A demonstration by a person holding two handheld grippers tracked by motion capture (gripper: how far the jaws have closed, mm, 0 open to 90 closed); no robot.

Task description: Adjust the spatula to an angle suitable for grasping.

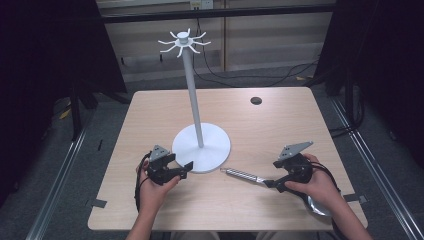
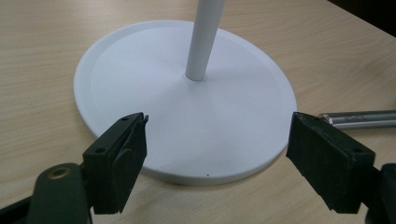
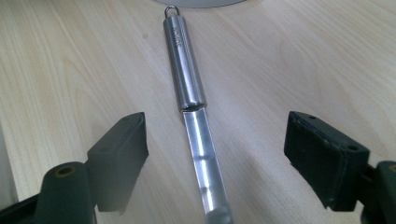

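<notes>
A white stand with a tall pole (image 1: 192, 85) and a ring of hooks (image 1: 183, 42) on top rises from a round base (image 1: 212, 145) at the table's middle. A steel utensil (image 1: 242, 174) lies on the wood to the right of the base, its tube handle (image 3: 184, 60) ending in a small ring near the base. My left gripper (image 1: 185, 168) is open, low at the base's near left edge (image 2: 196, 175), with the handle end (image 2: 359, 119) off to its right. My right gripper (image 1: 272, 183) is open, its jaws on either side of the utensil's flat shaft (image 3: 205, 163) without touching it.
The wooden table (image 1: 280, 130) has a dark round hole (image 1: 256, 100) at the back right. Bits of grey tape (image 1: 98, 203) sit at its near corners. Cables run over the floor behind, and dark curtains hang on both sides.
</notes>
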